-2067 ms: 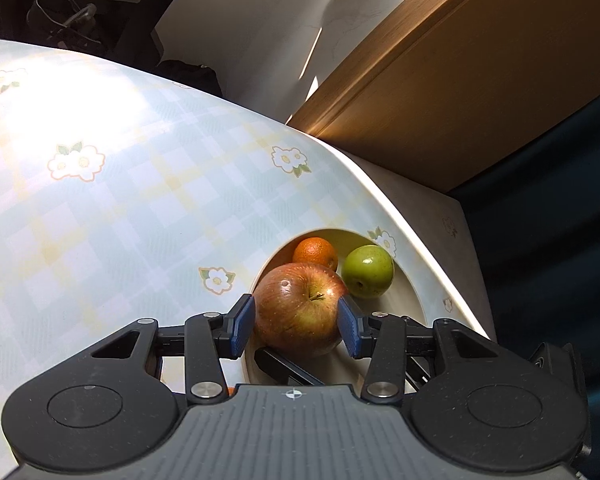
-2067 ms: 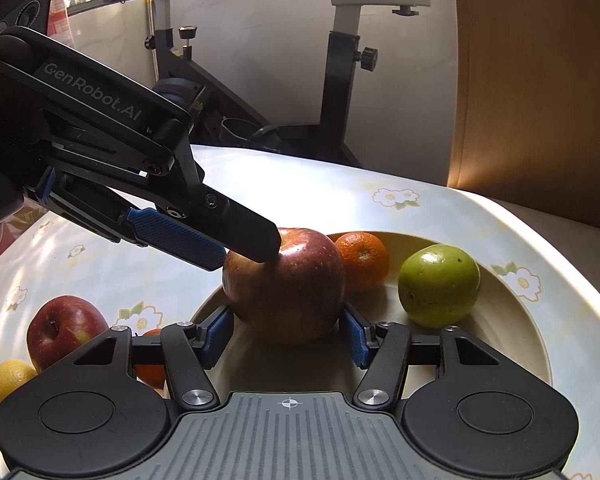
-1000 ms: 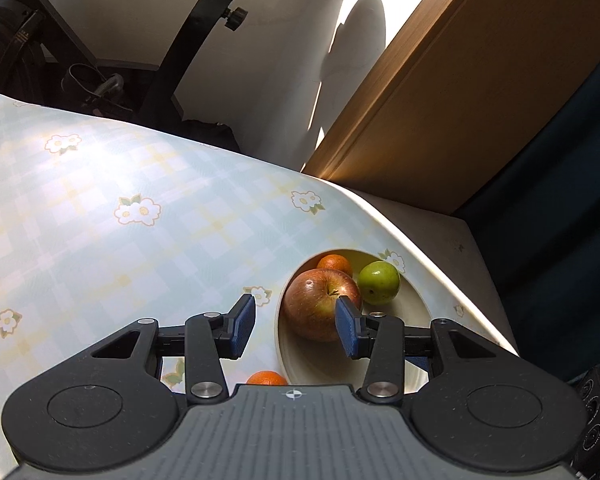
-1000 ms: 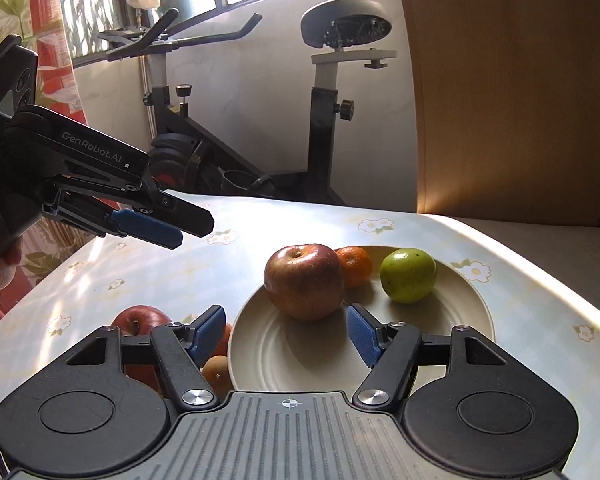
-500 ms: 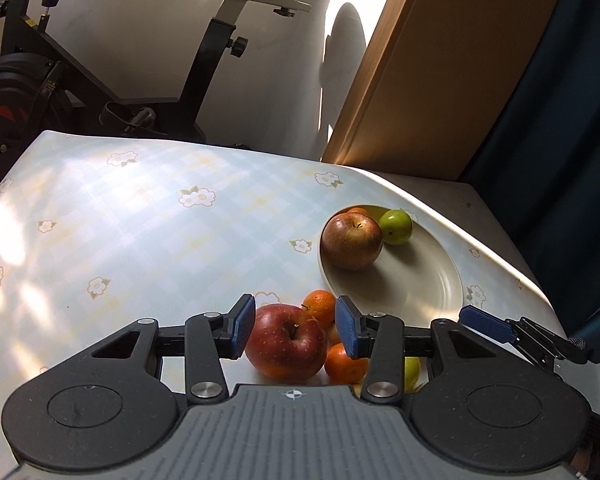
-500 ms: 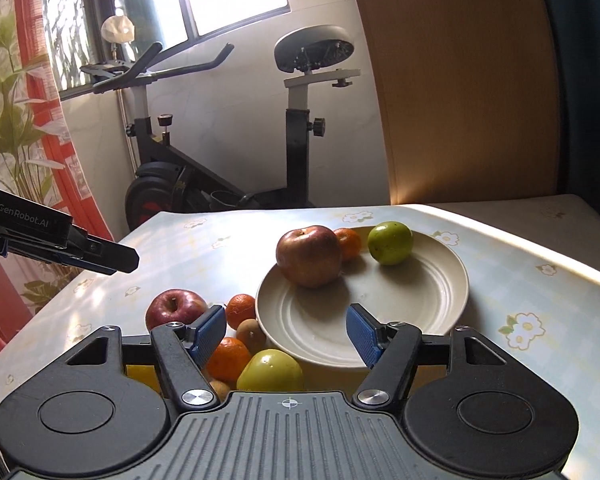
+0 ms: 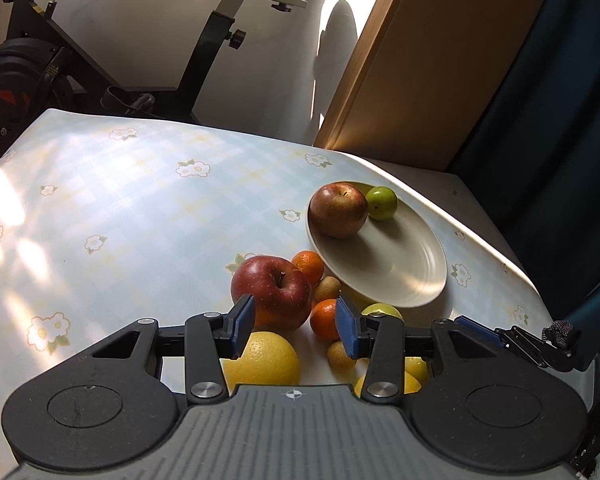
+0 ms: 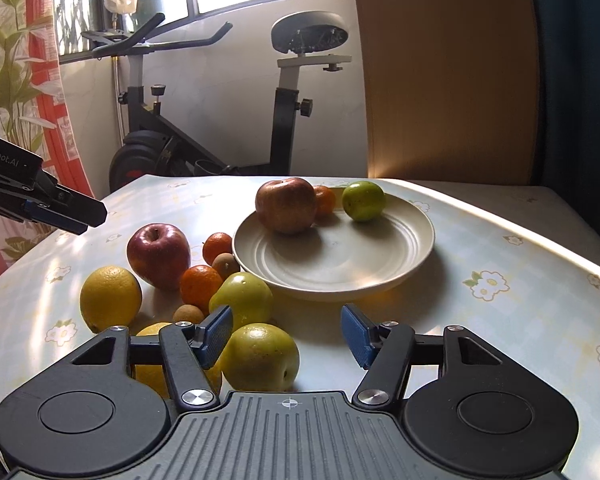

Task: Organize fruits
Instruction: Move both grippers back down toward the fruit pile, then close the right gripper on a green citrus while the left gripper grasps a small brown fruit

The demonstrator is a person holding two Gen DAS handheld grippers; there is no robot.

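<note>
1. Left gripper (image 7: 295,327): jaws partly open, nothing gripped. Red apple (image 7: 271,292) sits just beyond its fingertips.
2. Right gripper (image 8: 287,334): jaws have just been closing, nothing pinched yet; yellow-green apple (image 8: 260,356) is by the left finger.
3. Plate (image 8: 404,256), ahead of the right fingers, holds a dull red apple (image 8: 286,205), a tangerine, a green fruit.
4. Readable text on the left gripper's body: "enRobot.AI".

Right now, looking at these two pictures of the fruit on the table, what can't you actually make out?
- Left wrist view: the small orange on the plate is hidden behind the dull red apple.
- Right wrist view: the lemon is largely covered by the right gripper's own body.
- Both views: the table's near edge is cut off by the gripper bodies.
</note>
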